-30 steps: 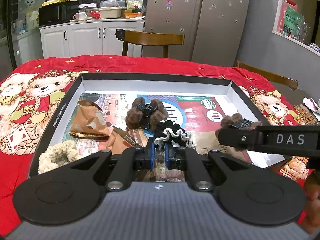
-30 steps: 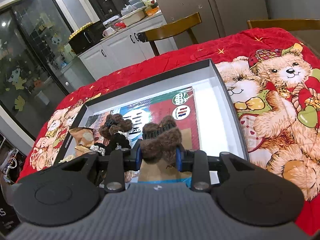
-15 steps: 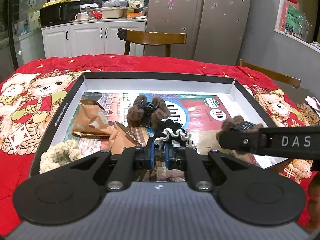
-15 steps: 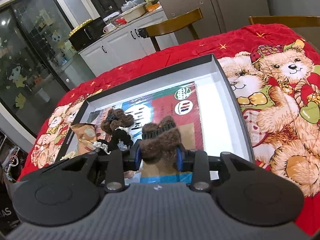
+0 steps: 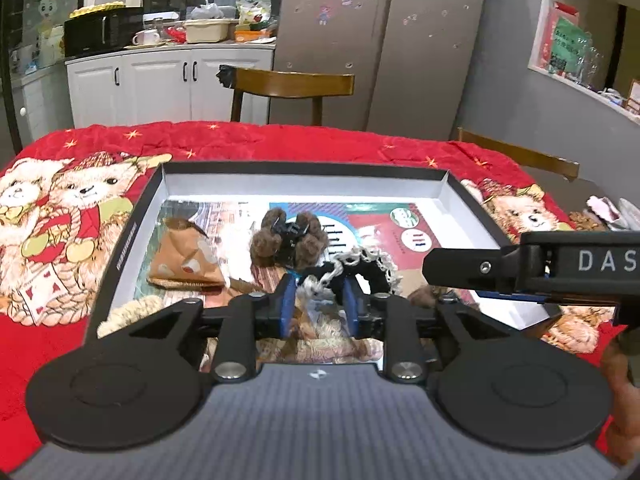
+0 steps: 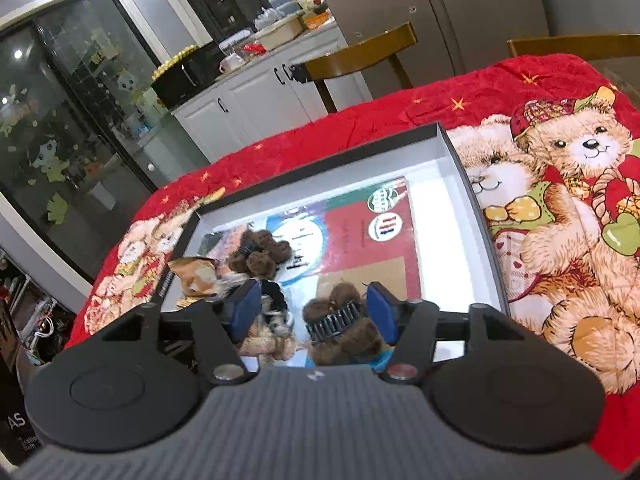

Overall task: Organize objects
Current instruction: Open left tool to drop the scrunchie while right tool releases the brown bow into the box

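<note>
A shallow black box (image 5: 304, 169) with a white inside lies on the red bear cloth. In it are a brown fuzzy hair claw (image 5: 286, 238), a black-and-white scrunchie (image 5: 362, 266), brown snack packets (image 5: 182, 260) and a cream scrunchie (image 5: 128, 314). My left gripper (image 5: 318, 302) is open just above the black-and-white scrunchie. My right gripper (image 6: 312, 306) is open over the box; a second brown fuzzy hair claw (image 6: 340, 328) lies loose between its fingers on the box floor. The right gripper's finger (image 5: 480, 268) crosses the left wrist view.
The box (image 6: 456, 152) fills the table's middle, with red cloth (image 6: 560, 240) around it. Wooden chairs (image 5: 292, 80) stand behind the table. A person's hand (image 5: 620, 392) shows at the lower right. Cabinets and a fridge are far behind.
My right gripper has opened and let go of the brown fuzzy hair claw, which now rests in the box. My left gripper has opened from around the black-and-white scrunchie.
</note>
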`<action>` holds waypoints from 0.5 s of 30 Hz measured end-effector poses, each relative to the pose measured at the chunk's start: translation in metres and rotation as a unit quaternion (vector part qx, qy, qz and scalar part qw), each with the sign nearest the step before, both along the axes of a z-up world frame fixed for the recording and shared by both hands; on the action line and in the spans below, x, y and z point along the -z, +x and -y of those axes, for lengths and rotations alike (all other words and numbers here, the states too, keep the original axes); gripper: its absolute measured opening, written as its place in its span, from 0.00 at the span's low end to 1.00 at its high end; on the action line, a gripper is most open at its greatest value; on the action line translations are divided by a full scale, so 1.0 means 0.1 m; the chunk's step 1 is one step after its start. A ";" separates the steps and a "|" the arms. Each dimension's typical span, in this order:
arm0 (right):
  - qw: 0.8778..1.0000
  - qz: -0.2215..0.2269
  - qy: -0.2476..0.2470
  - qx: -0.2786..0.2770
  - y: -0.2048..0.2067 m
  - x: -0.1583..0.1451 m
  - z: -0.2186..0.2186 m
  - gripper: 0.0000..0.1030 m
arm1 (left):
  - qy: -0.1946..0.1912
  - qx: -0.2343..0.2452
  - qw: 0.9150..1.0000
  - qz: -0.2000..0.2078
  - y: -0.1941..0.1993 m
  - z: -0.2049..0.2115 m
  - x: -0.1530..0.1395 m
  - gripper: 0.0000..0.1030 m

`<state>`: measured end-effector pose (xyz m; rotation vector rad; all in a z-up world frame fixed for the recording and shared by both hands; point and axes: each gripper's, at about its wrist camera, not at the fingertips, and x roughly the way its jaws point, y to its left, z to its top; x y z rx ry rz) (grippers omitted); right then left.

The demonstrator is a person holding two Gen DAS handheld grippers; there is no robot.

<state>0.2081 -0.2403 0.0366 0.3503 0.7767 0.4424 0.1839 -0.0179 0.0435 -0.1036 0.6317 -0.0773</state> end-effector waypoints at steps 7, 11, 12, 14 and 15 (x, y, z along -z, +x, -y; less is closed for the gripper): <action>0.999 0.043 0.021 0.002 -0.24 -0.33 0.02 0.78 | -0.016 -0.006 0.999 0.030 -0.17 -0.15 -0.34 0.59; 0.996 0.077 0.033 0.002 -0.47 -0.57 0.02 0.82 | -0.032 0.001 0.998 0.049 -0.35 -0.23 -0.61 0.65; 0.995 0.089 0.034 0.004 -0.55 -0.64 0.03 0.83 | -0.037 0.002 0.998 0.053 -0.41 -0.25 -0.68 0.67; 0.993 0.116 0.033 0.007 -0.72 -0.78 0.04 0.86 | -0.039 0.004 0.997 0.066 -0.56 -0.28 -0.80 0.69; 0.991 0.129 0.030 0.012 -0.80 -0.84 0.05 0.87 | -0.034 0.005 0.997 0.075 -0.64 -0.28 -0.85 0.69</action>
